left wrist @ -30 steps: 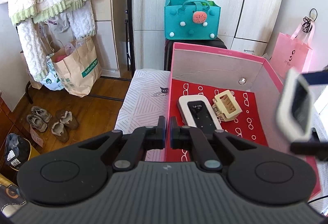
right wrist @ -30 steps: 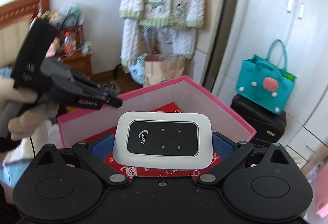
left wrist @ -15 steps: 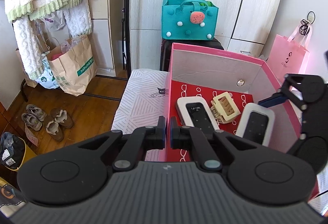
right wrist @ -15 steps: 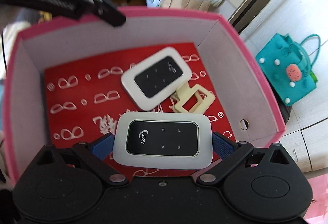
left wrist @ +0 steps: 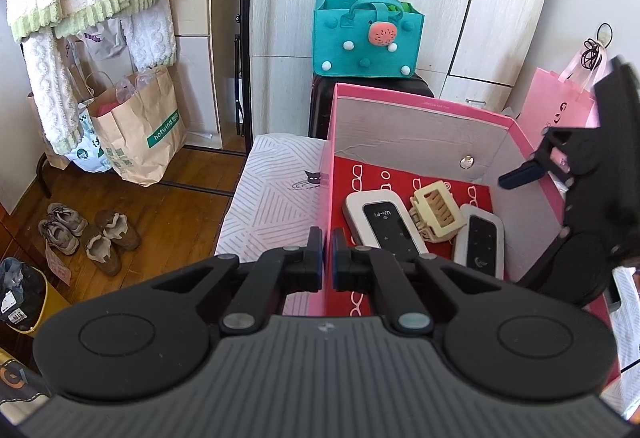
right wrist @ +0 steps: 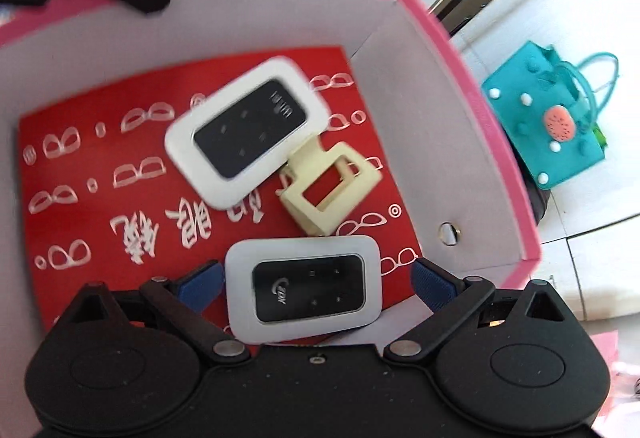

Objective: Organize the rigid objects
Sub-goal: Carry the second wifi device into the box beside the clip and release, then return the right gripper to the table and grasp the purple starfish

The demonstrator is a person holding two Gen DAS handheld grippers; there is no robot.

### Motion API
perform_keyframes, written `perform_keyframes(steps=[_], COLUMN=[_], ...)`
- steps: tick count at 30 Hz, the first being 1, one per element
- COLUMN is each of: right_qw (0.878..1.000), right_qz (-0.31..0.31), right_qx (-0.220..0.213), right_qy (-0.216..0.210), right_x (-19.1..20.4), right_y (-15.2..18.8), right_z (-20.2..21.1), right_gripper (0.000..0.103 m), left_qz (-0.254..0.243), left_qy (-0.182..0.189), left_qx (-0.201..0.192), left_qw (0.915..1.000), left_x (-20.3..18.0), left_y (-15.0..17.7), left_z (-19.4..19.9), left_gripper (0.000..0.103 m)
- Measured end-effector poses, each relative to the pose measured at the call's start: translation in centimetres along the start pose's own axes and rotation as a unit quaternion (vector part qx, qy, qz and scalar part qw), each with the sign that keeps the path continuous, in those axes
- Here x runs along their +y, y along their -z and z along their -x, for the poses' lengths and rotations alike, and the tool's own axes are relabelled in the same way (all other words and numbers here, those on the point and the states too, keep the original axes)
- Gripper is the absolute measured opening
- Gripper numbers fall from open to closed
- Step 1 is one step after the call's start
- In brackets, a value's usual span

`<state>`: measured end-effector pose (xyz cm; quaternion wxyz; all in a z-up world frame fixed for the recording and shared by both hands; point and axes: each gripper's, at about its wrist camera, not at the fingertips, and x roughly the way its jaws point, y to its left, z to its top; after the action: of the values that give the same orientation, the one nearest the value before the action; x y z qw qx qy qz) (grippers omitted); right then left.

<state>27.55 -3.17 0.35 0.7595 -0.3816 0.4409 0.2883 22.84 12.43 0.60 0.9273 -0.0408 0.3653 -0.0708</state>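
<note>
An open pink box (left wrist: 420, 103) with a red printed floor holds a white pocket Wi-Fi router (left wrist: 384, 224), a cream hair claw clip (left wrist: 436, 213) and a second white router (left wrist: 480, 242). In the right wrist view the second router (right wrist: 304, 288) lies flat on the box (right wrist: 460, 49) floor, next to the clip (right wrist: 332, 189) and the first router (right wrist: 248, 129). My right gripper (right wrist: 316, 278) is open, its blue pads (right wrist: 200, 280) standing clear of the router on both sides. My left gripper (left wrist: 327, 254) is shut and empty above the box's near left wall.
The box rests on a striped bedsheet (left wrist: 276, 197). A teal felt bag (left wrist: 366, 37) stands on a black suitcase behind it, and a pink paper bag (left wrist: 560, 109) hangs at the right. On the wooden floor at the left are a brown paper bag (left wrist: 140, 133) and shoes (left wrist: 88, 234).
My right gripper came down into the box with the second router, then opened; the router now lies on the box floor beside the clip. The left gripper stayed put.
</note>
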Motion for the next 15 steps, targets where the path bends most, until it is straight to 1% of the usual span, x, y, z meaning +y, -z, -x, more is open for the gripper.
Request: perform_keyframes(steps=[3,6,8,10,15], right_qw=[0.999,0.992,0.980,0.967,0.942], right_qz=[-0.030,-0.073,-0.126,-0.177,-0.212], right_qx=[-0.038,-0.102,-0.152,-0.185,-0.260], right_qy=[0.004,-0.001,-0.009,-0.013,-0.005], right_x=[-0.8,-1.8,-2.7,-3.3,-3.3], right_y=[0.9,2.2,3.4,4.6,7.5], right_z=[2.3,5.0,6.9,8.1,10.6], right_gripper=[0.101,0.101,0.101,0.101,0.101], left_qz=[0.000,0.001,0.001,-0.001,-0.003], left_qy=[0.001,0.001,0.000,-0.001,-0.007], left_qx=[0.000,0.000,0.000,0.000,0.001], left_qw=[1.0000,1.0000,1.0000,1.0000,1.0000], left_x=[-0.1,-0.1,-0.1,-0.2,-0.2], left_y=[0.1,0.1,0.1,0.1,0.2], left_z=[0.0,0.0,0.0,0.0,0.1], left_gripper=[0.003,0.003,0.003,0.003,0.003])
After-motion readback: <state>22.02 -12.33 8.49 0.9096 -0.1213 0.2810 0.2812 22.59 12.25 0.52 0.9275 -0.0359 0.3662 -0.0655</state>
